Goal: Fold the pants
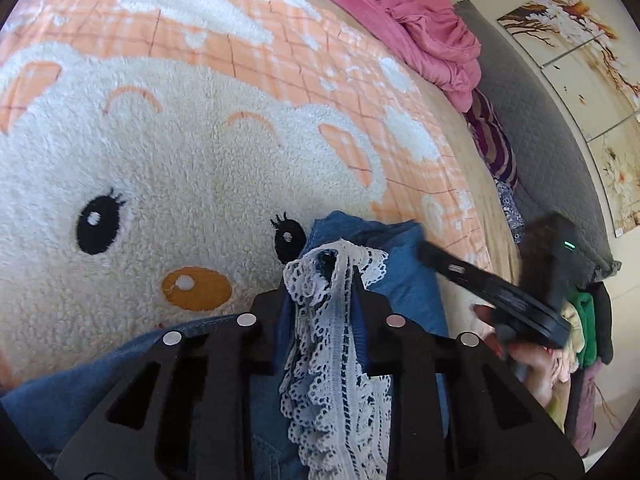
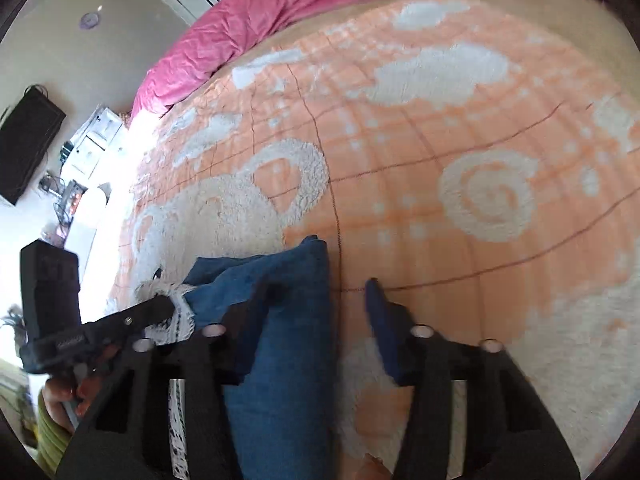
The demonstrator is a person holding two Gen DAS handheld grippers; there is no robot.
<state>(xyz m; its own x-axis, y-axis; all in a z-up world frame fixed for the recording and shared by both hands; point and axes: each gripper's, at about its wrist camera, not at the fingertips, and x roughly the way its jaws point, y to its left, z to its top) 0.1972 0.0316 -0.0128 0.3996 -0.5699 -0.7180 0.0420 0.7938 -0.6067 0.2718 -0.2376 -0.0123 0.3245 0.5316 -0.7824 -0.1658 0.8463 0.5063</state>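
Clearly the left gripper (image 1: 338, 276) is clamped on the white lace trim (image 1: 336, 344) of the blue denim pants (image 1: 400, 276), the lace bunched and spilling back between its black fingers. From the right wrist view, the same gripper bites the lace at the left corner of the pants.

Over on the other side, the right gripper (image 2: 320, 288) has its jaws standing apart in its own view, blurred; the left finger lies over the folded denim (image 2: 288, 344) and the right finger (image 2: 380, 312) sits clear of it over the blanket, so the pads are not pinching the cloth.

Outward from both, the pants lie on a fleecy orange-and-white cartoon blanket (image 1: 200, 152) spread across the bed. A rumpled pink quilt (image 2: 248, 20) sits along the far edge, and flower pictures (image 1: 580, 60) hang on the wall.
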